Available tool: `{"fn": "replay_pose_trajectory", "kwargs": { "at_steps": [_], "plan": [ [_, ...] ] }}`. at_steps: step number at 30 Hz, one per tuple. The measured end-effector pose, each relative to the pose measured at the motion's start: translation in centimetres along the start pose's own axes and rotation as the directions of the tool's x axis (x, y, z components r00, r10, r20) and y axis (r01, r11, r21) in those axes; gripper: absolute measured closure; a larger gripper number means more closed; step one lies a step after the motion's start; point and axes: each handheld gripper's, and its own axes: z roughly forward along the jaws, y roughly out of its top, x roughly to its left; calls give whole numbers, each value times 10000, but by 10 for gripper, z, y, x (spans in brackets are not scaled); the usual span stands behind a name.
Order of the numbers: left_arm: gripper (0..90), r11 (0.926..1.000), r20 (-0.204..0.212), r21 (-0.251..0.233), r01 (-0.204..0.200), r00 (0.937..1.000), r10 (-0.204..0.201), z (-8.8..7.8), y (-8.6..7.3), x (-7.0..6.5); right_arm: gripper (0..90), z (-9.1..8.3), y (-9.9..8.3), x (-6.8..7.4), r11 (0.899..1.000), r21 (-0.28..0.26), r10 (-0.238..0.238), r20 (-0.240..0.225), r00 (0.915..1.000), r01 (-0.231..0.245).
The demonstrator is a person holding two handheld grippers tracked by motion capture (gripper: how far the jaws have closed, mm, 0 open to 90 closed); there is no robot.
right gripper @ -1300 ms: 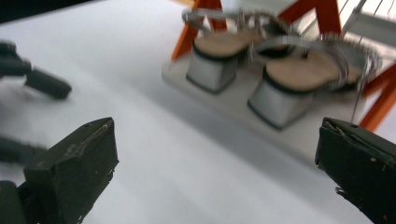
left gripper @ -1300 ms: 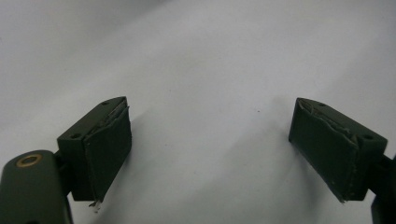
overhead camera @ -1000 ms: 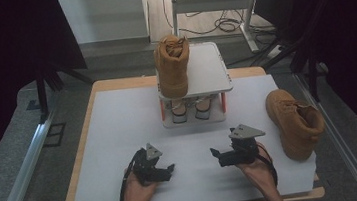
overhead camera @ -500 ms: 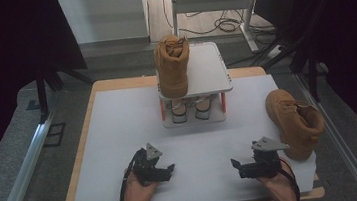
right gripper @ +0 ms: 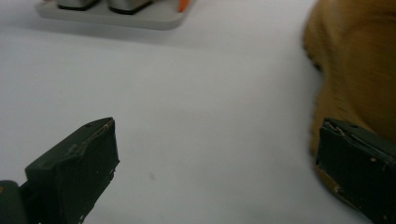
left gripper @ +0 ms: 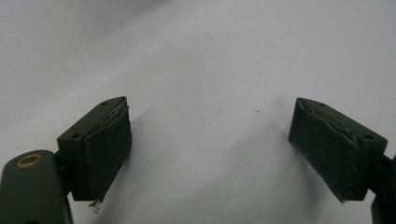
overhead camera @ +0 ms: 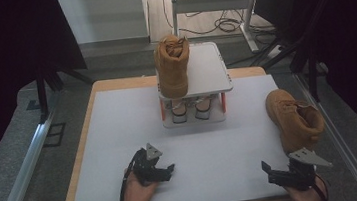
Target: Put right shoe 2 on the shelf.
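I am holding my right gripper (overhead camera: 285, 169) with its jaws spread wide and gripping nothing, low over the table (overhead camera: 120, 137) near its front right corner. The tan boot (overhead camera: 295, 118) is lying just beyond it, brushing past my right-hand finger (right gripper: 359, 172). My left gripper (overhead camera: 161, 168) is also gaping wide, over bare tabletop.

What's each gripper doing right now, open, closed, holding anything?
Left gripper: open, fingers apart over the bare white table, holding nothing.
Right gripper: open, holding nothing, with one finger right beside the tan boot on the table.
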Motion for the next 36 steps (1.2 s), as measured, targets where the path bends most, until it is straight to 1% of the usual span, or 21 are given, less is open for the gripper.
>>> {"fn": "replay_pose_trajectory", "kwargs": {
  "at_steps": [2, 4, 7, 9, 11, 14, 15, 19, 22, 24, 29, 30, 32, 36],
  "plan": [
    [131, 10000, 1, 2, 1, 10000, -1, 0, 0, 0, 0, -6, -5, -9, 9999, -71, 128, 337, 9993, -125],
    [131, 10000, -9, 20, -1, 10000, 1, 0, 0, 0, 0, -12, -9, -17, 9992, -341, 219, 779, 9967, -193],
    [131, 10000, -4, -1, 5, 10000, -5, 0, 0, 0, 0, -19, -11, -28, 9977, -611, 375, 1401, 9894, -292],
    [132, 10000, -3, -2, 6, 10000, -6, 0, 0, 0, 0, -23, -11, -37, 9961, -798, 518, 1726, 9836, -384],
    [132, 10000, -5, -1, 1, 10000, -1, 0, 0, 0, 0, -25, -10, -44, 9952, -890, 577, 1958, 9790, -408],
    [131, 10000, -3, -1, 3, 10000, -3, 0, 0, 0, 0, -28, -7, -53, 9924, -1106, 769, 2120, 9742, -543],
    [132, 10000, -5, -3, 4, 10000, -4, 0, 0, 0, 0, -28, -4, -57, 9912, -1207, 810, 2256, 9708, -547],
    [131, 10000, -3, -1, 5, 10000, -5, 0, 0, 0, 0, -30, 5, -67, 9857, -1558, 1004, 2407, 9654, -636],
    [131, 10000, -2, -1, 6, 10000, -6, 0, 0, 0, 0, -27, 11, -73, 9811, -1800, 1135, 2384, 9645, -710],
    [132, 10000, -1, -3, 7, 10000, -7, 0, 0, 0, 0, -24, 15, -77, 9780, -1953, 1189, 2318, 9655, -735],
    [131, 10000, -3, -35, 46, 10000, -46, 0, 0, 0, 0, -8, 24, -81, 9755, -2086, 1153, 2152, 9697, -697],
    [131, 10000, -5, -35, 45, 10000, -45, 0, 0, 0, 0, -4, 26, -81, 9740, -2143, 1198, 2140, 9695, -731],
    [131, 10000, -1, -2, 9, 10000, -9, 0, 0, 0, 0, 3, 30, -82, 9749, -2119, 1165, 2273, 9668, -677],
    [132, 10000, 0, -4, 9, 10000, -9, 0, 0, 0, 0, 15, 34, -86, 9736, -2176, 1183, 2212, 9680, -693]
  ]
}}
